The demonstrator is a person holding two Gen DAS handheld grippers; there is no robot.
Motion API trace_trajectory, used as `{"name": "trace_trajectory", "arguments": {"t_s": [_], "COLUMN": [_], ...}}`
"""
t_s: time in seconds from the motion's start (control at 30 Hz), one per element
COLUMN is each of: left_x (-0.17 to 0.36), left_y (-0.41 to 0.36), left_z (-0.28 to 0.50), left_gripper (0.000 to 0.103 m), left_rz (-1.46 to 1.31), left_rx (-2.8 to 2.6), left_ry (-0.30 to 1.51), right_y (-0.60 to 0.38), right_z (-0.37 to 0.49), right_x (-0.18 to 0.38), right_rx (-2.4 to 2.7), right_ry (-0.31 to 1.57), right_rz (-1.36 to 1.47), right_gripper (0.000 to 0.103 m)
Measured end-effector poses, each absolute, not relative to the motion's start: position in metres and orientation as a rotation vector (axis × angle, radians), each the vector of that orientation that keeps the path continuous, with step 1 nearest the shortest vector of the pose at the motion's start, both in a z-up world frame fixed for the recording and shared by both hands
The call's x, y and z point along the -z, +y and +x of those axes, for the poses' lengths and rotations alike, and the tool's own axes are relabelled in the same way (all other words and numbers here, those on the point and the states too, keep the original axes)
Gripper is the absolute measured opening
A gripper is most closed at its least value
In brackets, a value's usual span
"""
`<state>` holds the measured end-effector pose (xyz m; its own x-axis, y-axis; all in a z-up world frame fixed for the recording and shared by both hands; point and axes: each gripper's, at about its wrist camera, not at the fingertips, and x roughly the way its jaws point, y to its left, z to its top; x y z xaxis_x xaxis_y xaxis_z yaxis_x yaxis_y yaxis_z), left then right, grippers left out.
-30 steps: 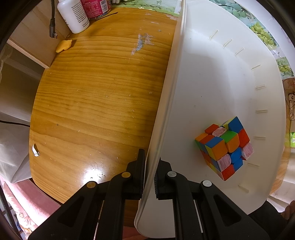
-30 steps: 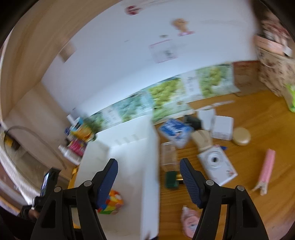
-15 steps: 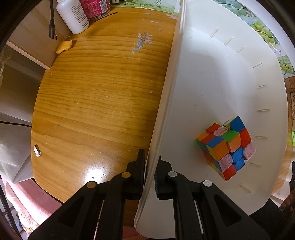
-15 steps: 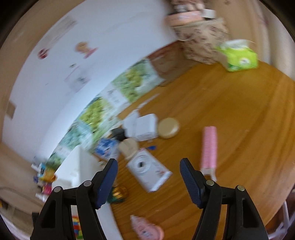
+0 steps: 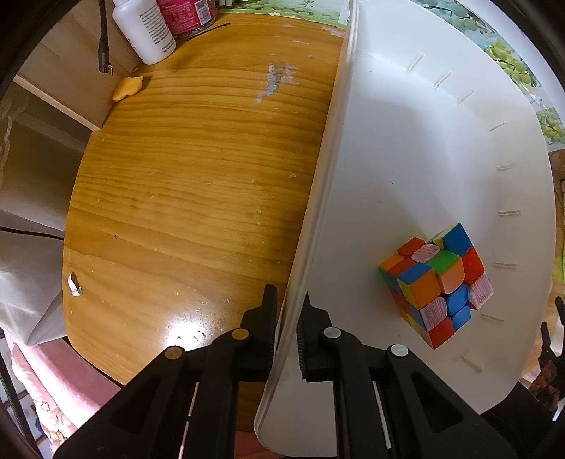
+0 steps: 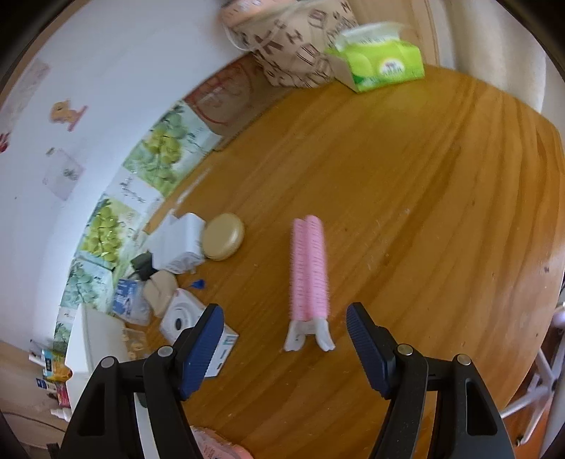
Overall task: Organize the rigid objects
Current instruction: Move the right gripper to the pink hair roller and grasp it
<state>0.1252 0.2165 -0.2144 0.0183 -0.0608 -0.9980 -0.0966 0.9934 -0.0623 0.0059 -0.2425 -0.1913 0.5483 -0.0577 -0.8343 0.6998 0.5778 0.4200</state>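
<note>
My left gripper (image 5: 286,310) is shut on the near wall of the white bin (image 5: 423,148), which stands on the wooden table (image 5: 197,183). A multicoloured puzzle cube (image 5: 436,282) lies inside the bin at the right. My right gripper (image 6: 285,319) is open and empty above the table (image 6: 423,197), with a pink hair-roller clip (image 6: 310,268) lying between and just beyond its fingertips. The bin's corner (image 6: 95,339) shows at the left of the right wrist view.
A white box with a round lens (image 6: 192,325), a gold round tin (image 6: 223,236), white packets (image 6: 180,243) and a blue packet (image 6: 125,300) lie near the bin. A green tissue box (image 6: 381,63) and patterned bag (image 6: 293,46) stand far back. A white bottle (image 5: 143,28) stands far left.
My right gripper has swung away from the bin to the right and now faces the pink clip. The left gripper has kept its hold on the bin wall.
</note>
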Motion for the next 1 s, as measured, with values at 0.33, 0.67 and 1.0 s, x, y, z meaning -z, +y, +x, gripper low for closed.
{"name": "trace_trajectory", "arguments": {"t_s": [0.33, 0.67, 1.0], "left_x": [0.214, 0.215, 0.215], "left_y": [0.220, 0.221, 0.222], "left_z": [0.123, 0.124, 0.123], "left_gripper": [0.013, 0.013, 0.013], "left_rz": [-0.139, -0.140, -0.140], "left_rx": [-0.045, -0.053, -0.052], "left_ry": [1.552, 1.554, 1.553], "right_y": [-0.246, -0.248, -0.249], "right_z": [0.025, 0.044, 0.055], "right_x": [0.215, 0.217, 0.218], "right_rx": [0.570, 0.589, 0.593], "right_ry": [1.014, 1.085, 1.129], "right_rz": [0.812, 0.673, 0.576], "right_gripper": [0.052, 0.034, 0.027]}}
